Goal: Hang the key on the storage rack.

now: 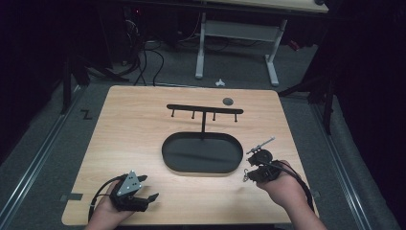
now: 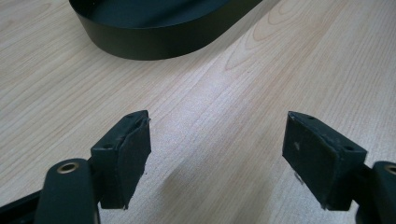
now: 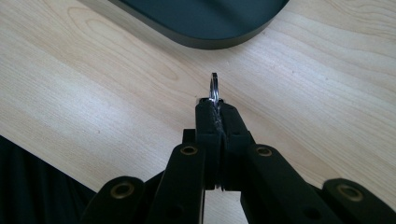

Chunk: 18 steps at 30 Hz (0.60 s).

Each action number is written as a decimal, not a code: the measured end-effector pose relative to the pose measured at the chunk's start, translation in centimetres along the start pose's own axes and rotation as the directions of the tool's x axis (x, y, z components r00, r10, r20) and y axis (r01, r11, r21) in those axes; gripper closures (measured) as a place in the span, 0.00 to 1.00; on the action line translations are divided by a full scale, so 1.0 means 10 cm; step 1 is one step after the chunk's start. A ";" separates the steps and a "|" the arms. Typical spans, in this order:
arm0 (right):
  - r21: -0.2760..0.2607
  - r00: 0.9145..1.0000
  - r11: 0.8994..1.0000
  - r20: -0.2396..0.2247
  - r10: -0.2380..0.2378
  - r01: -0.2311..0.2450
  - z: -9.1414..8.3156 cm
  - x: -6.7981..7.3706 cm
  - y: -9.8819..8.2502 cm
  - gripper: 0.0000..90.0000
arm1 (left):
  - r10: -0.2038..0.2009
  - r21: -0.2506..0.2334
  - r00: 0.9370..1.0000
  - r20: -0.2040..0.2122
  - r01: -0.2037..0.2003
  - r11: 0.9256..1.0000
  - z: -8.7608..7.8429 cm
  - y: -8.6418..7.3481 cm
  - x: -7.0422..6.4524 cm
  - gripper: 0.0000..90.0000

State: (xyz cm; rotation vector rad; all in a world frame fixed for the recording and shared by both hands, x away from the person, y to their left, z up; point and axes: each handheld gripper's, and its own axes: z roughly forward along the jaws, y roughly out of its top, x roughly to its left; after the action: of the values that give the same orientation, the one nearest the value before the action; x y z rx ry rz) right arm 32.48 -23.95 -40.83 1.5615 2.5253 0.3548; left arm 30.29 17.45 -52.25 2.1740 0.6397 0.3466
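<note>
A black oval tray (image 1: 166, 155) lies at the table's middle, with a black T-shaped rack (image 1: 205, 111) of several hooks rising from its far side. My right gripper (image 1: 247, 176) is just right of the tray, shut on a small metal ring (image 3: 214, 87) that sticks up edge-on between the closed jaws (image 3: 215, 106). The tray's rounded end (image 3: 210, 39) is a short way beyond the ring. My left gripper (image 1: 149, 198) rests near the table's front left, open, with bare wood between its pads (image 2: 217, 140). The tray wall (image 2: 154, 44) lies ahead of it.
A small grey disc (image 1: 228, 101) sits on the table behind the rack's right end. A white desk frame (image 1: 237, 43) and cables (image 1: 143, 62) stand on the floor past the far edge, along with a small white object (image 1: 219, 82).
</note>
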 end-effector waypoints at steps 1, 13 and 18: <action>0.002 1.000 1.000 0.002 -0.003 0.003 -0.01 -0.01 0.01 0.98 | 0.000 0.000 1.000 0.000 0.000 1.000 0.00 0.00 0.00 0.27; -0.017 1.000 1.000 0.008 0.011 -0.010 -0.05 -0.05 0.03 0.98 | -0.001 -0.001 1.000 0.001 0.001 1.000 0.00 0.00 0.00 0.27; -0.033 1.000 0.999 0.008 0.010 -0.010 -0.09 -0.07 0.06 0.98 | -0.002 -0.002 1.000 0.003 0.002 1.000 0.00 0.00 0.00 0.27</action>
State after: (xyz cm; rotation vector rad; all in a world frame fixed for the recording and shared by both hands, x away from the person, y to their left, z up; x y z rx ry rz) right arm 33.06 -24.49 -39.82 1.5610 2.4932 0.3888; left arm 30.28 17.42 -52.25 2.1712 0.6399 0.3429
